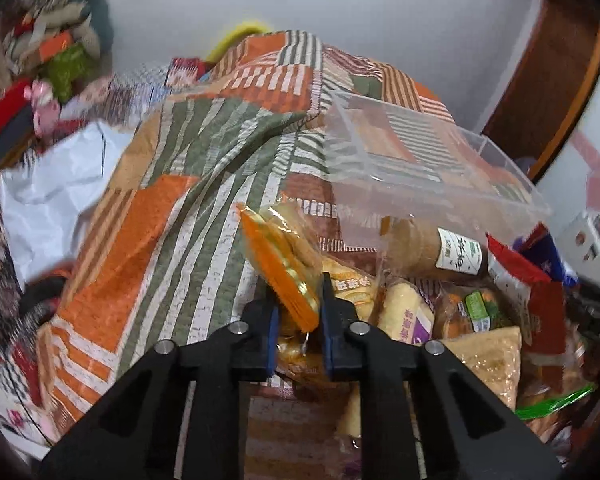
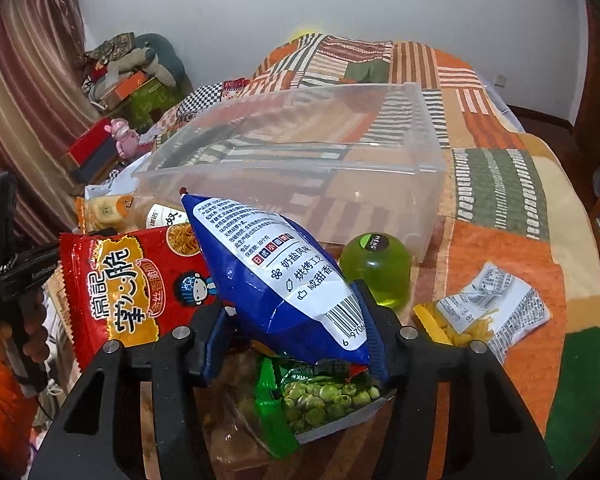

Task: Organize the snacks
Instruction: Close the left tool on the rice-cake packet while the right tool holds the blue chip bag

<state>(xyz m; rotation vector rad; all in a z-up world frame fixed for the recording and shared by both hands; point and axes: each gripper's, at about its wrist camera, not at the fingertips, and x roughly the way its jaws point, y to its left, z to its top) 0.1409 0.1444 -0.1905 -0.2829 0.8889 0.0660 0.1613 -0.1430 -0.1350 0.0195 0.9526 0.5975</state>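
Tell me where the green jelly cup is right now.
In the right wrist view, the green jelly cup stands on the patchwork cloth, just right of the blue snack bag in the right gripper, in front of the clear plastic bin.

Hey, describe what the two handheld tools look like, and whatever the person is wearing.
Both tools are matte black, with angular forked arms, round silver bolt heads and blue pads on the fingers. Left tool; right tool. At the right view's edge the left tool's black handle shows faint white lettering, held by a hand with an orange sleeve.
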